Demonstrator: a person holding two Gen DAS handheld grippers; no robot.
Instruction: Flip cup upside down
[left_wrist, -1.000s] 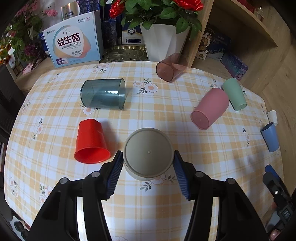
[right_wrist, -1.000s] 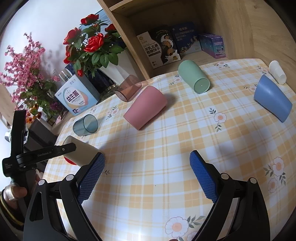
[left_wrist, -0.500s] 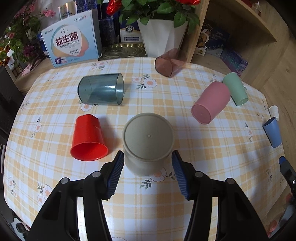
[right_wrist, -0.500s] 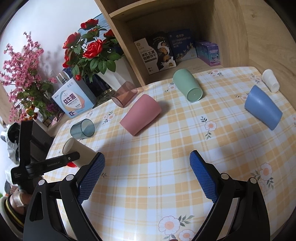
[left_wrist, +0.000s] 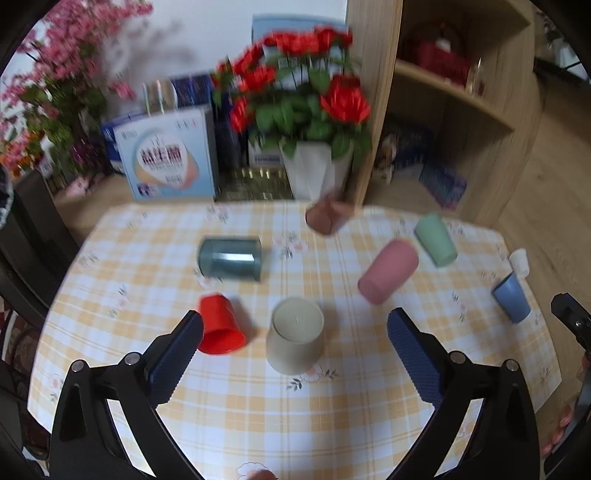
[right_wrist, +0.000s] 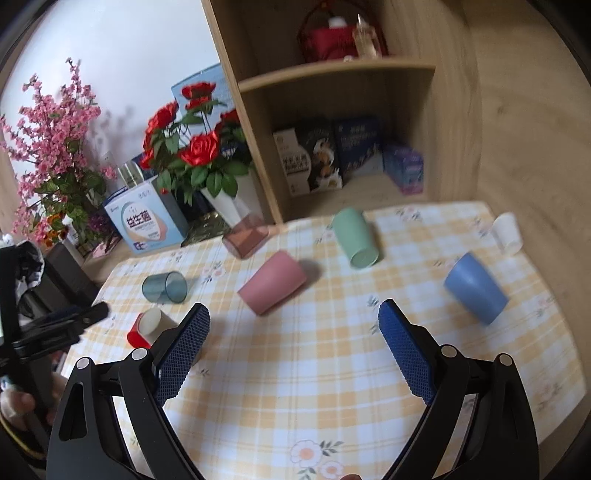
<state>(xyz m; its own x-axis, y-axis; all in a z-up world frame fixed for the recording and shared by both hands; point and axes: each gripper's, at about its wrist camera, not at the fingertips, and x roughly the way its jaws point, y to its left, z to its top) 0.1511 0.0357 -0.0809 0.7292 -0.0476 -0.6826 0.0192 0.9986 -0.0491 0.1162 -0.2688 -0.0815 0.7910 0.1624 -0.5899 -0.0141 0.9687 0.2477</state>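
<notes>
Beige cup (left_wrist: 295, 334) sits upside down on the table (left_wrist: 332, 417), red cup (left_wrist: 218, 325) just beside it at 9 o'clock. Left gripper (left_wrist: 295, 350), clamped on it a second ago, is now wide open and pulled back; right gripper (right_wrist: 291, 347) is open too. A sloppy swing could knock it over.

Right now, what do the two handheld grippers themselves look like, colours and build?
Both look alike. The left gripper and right gripper have glossy black plastic frames with triangular cut-outs and small silver screws at the joints. Each finger ends in a flat, dark blue pad with a fine knurled grid texture. No cables or markings show. A bit of bare skin is visible behind; no sleeve can be made out.
</notes>
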